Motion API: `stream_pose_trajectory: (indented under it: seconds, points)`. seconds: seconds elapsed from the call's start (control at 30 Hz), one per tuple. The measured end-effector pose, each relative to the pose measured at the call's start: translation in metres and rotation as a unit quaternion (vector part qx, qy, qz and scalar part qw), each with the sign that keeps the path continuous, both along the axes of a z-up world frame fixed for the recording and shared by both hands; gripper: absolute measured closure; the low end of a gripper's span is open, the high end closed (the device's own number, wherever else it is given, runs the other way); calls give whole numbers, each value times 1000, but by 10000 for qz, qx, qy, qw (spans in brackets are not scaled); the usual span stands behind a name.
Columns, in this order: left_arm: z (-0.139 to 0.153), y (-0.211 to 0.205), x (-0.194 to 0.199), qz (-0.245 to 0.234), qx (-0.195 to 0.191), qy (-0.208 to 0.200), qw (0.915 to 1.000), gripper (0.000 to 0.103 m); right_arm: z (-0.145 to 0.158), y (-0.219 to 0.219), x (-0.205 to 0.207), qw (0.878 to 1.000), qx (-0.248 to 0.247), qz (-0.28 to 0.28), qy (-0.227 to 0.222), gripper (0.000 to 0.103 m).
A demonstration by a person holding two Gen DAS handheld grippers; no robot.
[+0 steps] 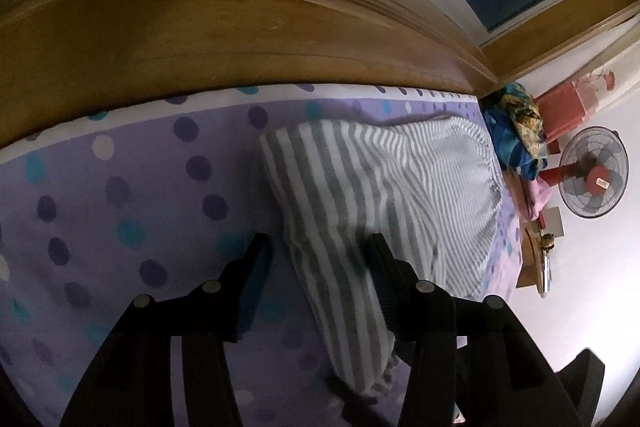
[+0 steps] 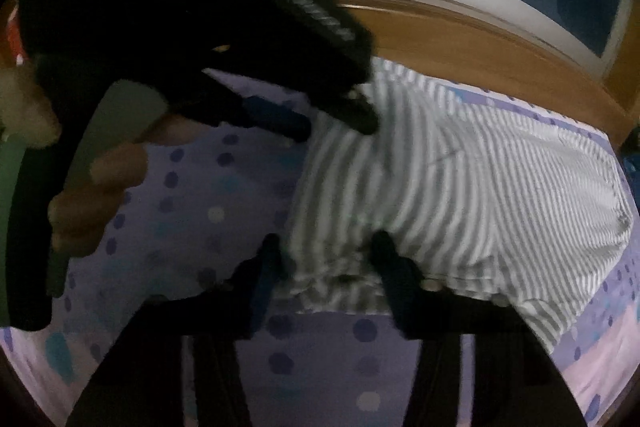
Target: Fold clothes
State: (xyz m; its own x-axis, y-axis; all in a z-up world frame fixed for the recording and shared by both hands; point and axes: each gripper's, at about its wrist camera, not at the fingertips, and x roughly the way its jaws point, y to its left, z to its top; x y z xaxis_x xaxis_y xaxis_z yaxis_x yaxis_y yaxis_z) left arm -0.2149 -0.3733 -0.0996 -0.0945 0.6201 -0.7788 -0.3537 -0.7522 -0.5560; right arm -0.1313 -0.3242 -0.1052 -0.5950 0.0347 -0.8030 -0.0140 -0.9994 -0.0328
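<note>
Striped grey-and-white clothing (image 1: 384, 195) lies on a purple dotted bedsheet (image 1: 120, 195), stretching ahead from between the left gripper (image 1: 316, 255) fingers toward the wooden headboard (image 1: 200, 27). Those fingers stand apart, one on each side of a narrow part of the cloth. The right gripper (image 2: 326, 251) also has its fingers apart, straddling the bunched near edge of the cloth. Beyond the left gripper's right finger stand a fan (image 1: 594, 173) and a pile of colourful fabric (image 1: 516, 127).
</note>
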Motion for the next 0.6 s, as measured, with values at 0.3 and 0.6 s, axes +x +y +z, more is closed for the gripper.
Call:
stream_pose_trajectory:
  seconds: [0.3,0.6]
  points:
    - [20,8,9,162,100,122,9997,74,12,31,12,9955,-880,-34,360,86]
    - [71,51,23,-241,88,702,9972,75,38,78,28,9783,-1831,-159,952,87]
